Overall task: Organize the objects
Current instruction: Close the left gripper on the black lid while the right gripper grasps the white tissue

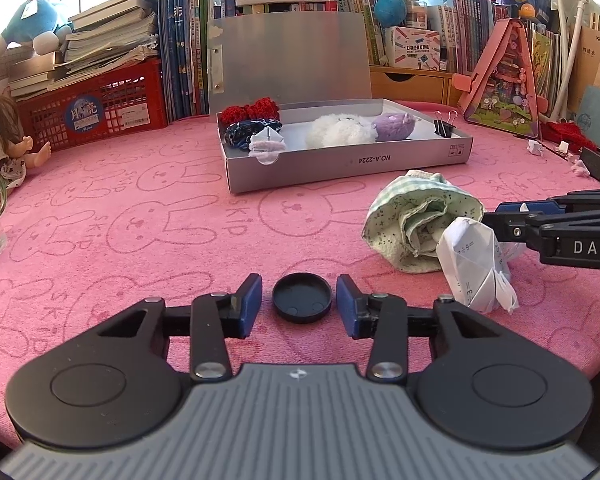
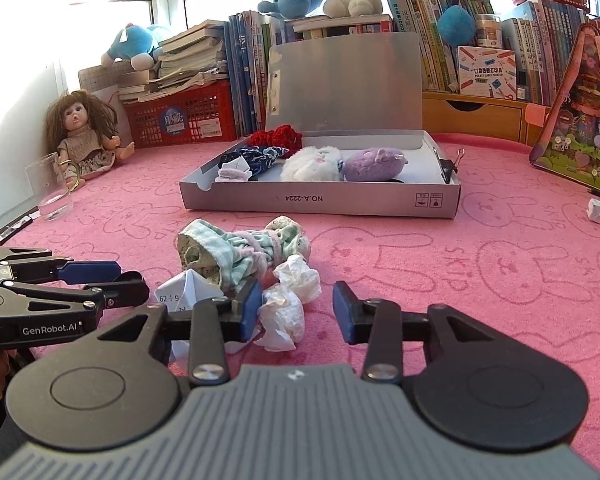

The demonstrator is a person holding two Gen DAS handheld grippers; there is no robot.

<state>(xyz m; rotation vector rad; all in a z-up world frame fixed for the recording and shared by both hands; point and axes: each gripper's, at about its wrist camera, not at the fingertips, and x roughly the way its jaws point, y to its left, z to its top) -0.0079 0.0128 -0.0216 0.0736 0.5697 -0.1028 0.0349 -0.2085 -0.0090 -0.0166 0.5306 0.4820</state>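
My left gripper (image 1: pixel 298 304) rests low over the pink towel, and a round black cap (image 1: pixel 302 297) lies between its blue pads with a thin gap on each side. My right gripper (image 2: pixel 296 312) stands open around crumpled white tissue (image 2: pixel 288 308), which touches only the left pad. Beside it lie a folded paper with sums (image 1: pixel 472 264) and a green floral cloth bundle (image 1: pixel 416 216). Further back, a silver box (image 1: pixel 340 168) with its lid raised holds red crochet pieces (image 1: pixel 256 110), dark blue cloth, a white plush (image 1: pixel 340 130) and a purple plush (image 1: pixel 394 126).
A glass cup (image 2: pixel 50 188) and a doll (image 2: pixel 84 136) stand at the left. A red crate (image 2: pixel 184 116), books and plush toys line the back. A pink triangular toy house (image 2: pixel 580 120) and a small paper piece (image 2: pixel 598 210) are at the right.
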